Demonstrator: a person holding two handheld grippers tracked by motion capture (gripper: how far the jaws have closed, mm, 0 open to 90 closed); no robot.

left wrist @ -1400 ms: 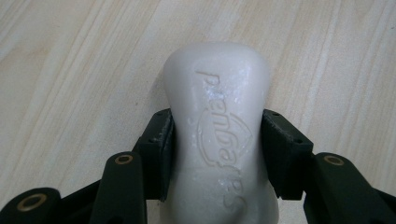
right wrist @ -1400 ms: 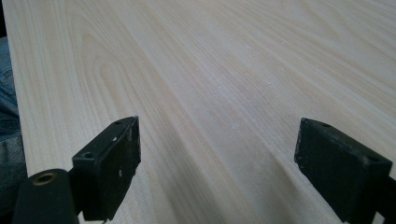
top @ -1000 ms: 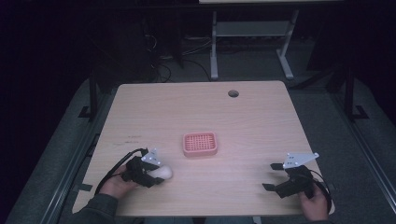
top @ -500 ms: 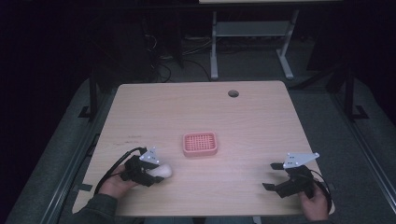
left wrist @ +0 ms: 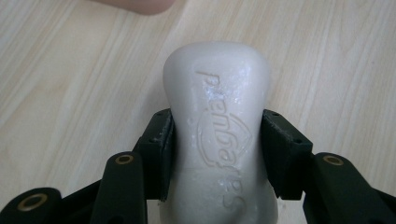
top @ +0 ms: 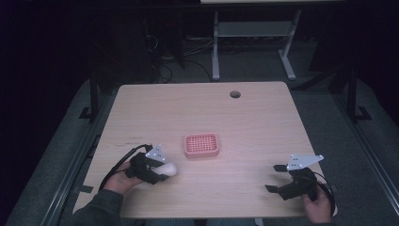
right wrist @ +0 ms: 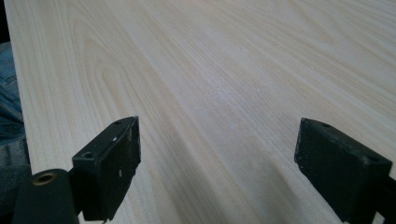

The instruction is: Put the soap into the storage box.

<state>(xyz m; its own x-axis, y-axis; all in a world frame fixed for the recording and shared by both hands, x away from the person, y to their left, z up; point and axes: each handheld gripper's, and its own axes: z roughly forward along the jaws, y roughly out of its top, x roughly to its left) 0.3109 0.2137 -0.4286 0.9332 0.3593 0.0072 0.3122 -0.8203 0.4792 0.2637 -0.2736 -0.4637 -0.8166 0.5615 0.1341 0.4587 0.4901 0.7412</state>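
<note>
High view puts one white soap bar [top: 168, 168] at about seven o'clock on the wooden table [top: 244, 122], clenched in the left gripper [top: 162, 170], whose body and the hand [top: 123, 175] behind it cover the bar's near end. Left gripper view cuts that same bar [left wrist: 218, 135] off at the bottom edge; its two black pads press the bar's waist from both sides, and the embossed lettering on top reads upside down and is hard to make out. A pink blur at twelve o'clock in that view is cropped too tightly to identify. One pink slotted soap dish [top: 202, 145] sits near the table's centre, at about one o'clock from the bar and apart from it. At five o'clock on the table the right gripper [top: 276, 178] rests with jaws released wide, nothing between them; right gripper view shows bare wood grain between its two pads [right wrist: 114, 163]. One round hole [top: 235, 94] marks the far edge.
</note>
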